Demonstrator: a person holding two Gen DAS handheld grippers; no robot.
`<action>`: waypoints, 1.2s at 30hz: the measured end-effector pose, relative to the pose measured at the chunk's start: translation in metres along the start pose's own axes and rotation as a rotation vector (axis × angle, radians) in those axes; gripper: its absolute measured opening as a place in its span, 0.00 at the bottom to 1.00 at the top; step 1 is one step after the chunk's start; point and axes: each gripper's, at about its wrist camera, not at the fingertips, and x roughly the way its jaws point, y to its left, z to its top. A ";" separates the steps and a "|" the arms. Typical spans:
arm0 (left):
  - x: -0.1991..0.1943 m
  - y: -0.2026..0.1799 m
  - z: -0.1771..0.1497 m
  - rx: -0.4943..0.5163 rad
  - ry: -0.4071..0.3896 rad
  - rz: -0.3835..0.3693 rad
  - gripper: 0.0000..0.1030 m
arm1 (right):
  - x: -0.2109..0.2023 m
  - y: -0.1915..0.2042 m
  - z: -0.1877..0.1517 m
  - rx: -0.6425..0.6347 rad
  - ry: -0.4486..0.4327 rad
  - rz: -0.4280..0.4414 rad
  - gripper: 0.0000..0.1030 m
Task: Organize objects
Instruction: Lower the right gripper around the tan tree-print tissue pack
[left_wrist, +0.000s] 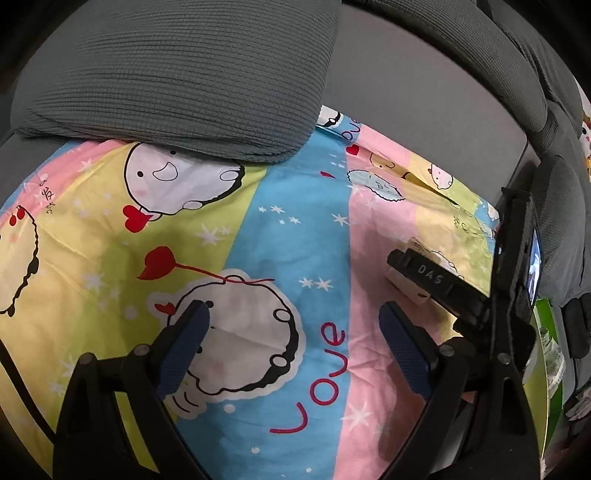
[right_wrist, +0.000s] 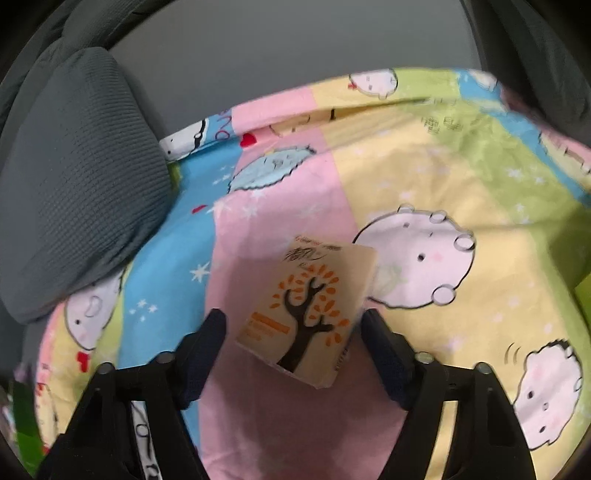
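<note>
Your right gripper (right_wrist: 293, 334) stands open astride the cream, tree-printed tissue packet (right_wrist: 308, 314); square up before closing. Left gripper (left_wrist: 293, 334) open, empty.

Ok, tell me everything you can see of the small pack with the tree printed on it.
The small beige soft-wrapped pack carries a dark tree with orange leaves, an orange label band and dark script near its far end. It lies flat but skewed on the pink stripe of the cartoon-print bed sheet. It sits between the blue-padded fingers of the right hand-held gripper; the right pad looks at its edge, the left stands clear. From the left wrist view only a corner shows.
</note>
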 end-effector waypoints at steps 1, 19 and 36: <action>0.000 0.000 0.000 0.001 -0.001 0.002 0.90 | 0.000 -0.001 0.000 -0.003 0.000 0.000 0.65; 0.011 -0.012 -0.006 0.061 0.038 0.000 0.90 | -0.056 -0.024 -0.058 -0.119 0.170 0.168 0.57; 0.023 -0.051 -0.027 0.132 0.113 -0.174 0.90 | -0.110 -0.076 -0.046 0.093 0.071 0.283 0.68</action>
